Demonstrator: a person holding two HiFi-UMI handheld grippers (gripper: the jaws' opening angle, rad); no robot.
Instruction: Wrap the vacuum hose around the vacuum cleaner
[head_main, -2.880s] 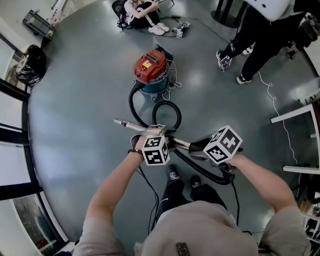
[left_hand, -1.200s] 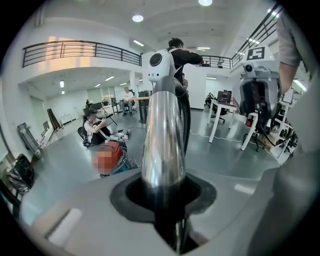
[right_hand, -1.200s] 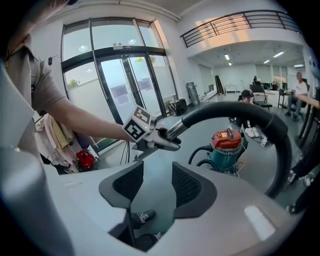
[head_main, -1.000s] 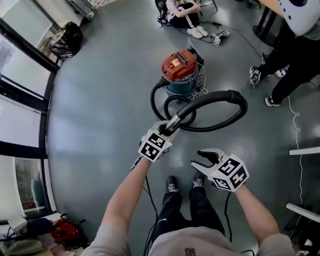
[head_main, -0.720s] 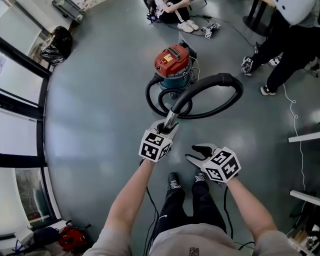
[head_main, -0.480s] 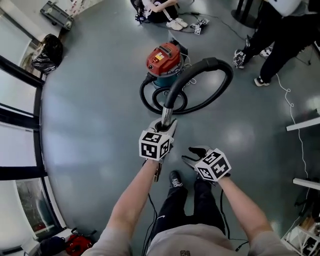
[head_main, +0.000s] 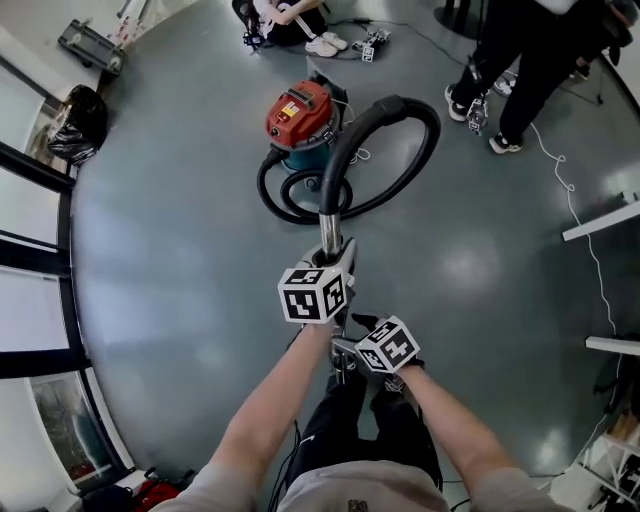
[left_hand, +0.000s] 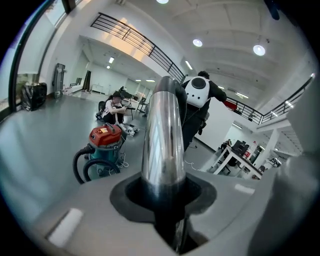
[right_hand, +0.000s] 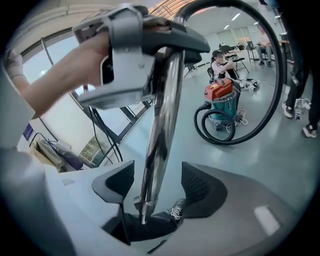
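Left tool clamps the metal wand — right tool straddles it, jaws apart.

Drum-shaped plastic vacuum cleaner: red lid, teal body. Ribbed flexible hose arching over the vacuum: black. Rigid metal wand tube on the hose end: shiny chrome. Hand-held left gripper and right gripper: light grey shells, black jaw pads, cubes white with black square markers. Smooth floor under the vacuum: glossy blue-grey. Thin cord at the vacuum's base: white.
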